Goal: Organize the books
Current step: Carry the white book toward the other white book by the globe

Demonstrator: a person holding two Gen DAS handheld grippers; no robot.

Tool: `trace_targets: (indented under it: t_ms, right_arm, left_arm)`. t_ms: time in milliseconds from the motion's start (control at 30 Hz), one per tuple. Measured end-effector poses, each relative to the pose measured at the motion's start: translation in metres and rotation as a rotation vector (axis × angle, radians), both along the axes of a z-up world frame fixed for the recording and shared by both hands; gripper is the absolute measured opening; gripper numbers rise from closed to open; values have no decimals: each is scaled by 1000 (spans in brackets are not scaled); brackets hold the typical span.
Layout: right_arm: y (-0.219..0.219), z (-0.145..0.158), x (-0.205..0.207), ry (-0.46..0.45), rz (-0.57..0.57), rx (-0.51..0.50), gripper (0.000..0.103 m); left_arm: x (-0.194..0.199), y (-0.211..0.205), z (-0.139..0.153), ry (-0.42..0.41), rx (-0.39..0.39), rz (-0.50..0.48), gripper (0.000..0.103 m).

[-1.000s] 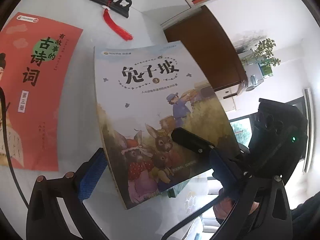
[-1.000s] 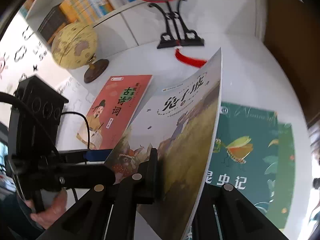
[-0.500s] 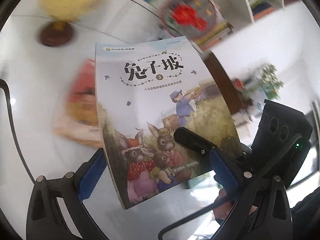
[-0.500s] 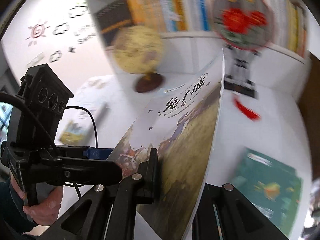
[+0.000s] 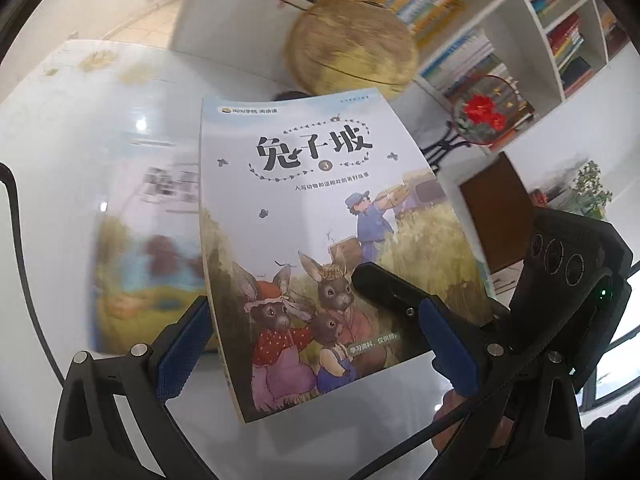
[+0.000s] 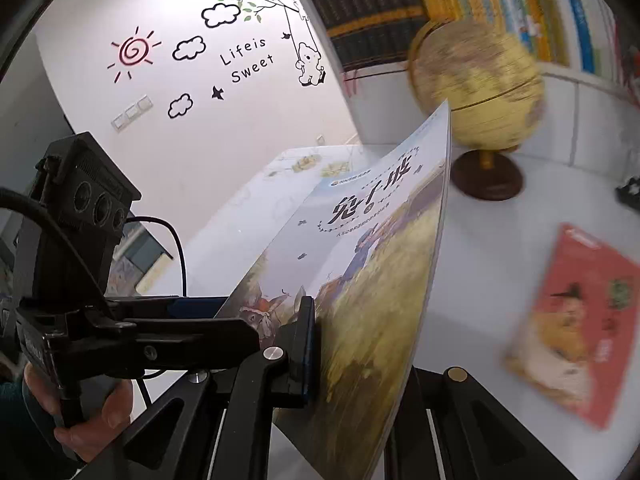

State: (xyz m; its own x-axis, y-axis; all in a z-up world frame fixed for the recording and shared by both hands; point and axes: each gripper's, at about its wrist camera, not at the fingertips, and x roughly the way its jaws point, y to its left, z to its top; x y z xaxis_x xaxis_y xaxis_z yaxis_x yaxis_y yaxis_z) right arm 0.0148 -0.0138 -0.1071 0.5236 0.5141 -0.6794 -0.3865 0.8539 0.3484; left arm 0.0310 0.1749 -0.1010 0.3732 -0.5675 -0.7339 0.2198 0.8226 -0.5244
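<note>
A thin rabbit picture book (image 5: 320,248) with a pale blue cover is held in the air above the white table. Both grippers hold its lower edge. My left gripper (image 5: 316,344) spans the book's width, one blue pad at each side edge. My right gripper (image 6: 360,360) is shut on the book (image 6: 372,280), one pad on the cover, the other finger behind it. A blurred book (image 5: 148,264) lies on the table behind it at the left. A red book (image 6: 576,328) lies flat on the table at the right.
A yellow globe (image 6: 476,80) on a dark base stands at the back of the white table (image 6: 480,248). Shelves packed with books (image 5: 460,32) rise behind it. A red fan ornament on a black stand (image 5: 484,116) stands at the right.
Both grippers have swung to the left with the rabbit book. The green book has left the right view, the red book has slid to the right, and the globe and wall have come in.
</note>
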Motion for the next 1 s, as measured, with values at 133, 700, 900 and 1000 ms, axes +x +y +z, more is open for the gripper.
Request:
trace_targets:
  t_ms: [133,700,900,1000]
  right_arm:
    - [44,-24,9,40,-33,48,11]
    - [92,-99,55,231,-118,51,12]
    - [87,-100,57,271,-129,61,21]
    - [89,-93,55,289,-124,-8,31]
  left_arm:
    - [13,38,-19,14,29,6,100]
    - [38,72,-75,84,17,4,100]
    - [44,70,-69,45,79,23,100]
    - [51,72,-71,53,80,31,100]
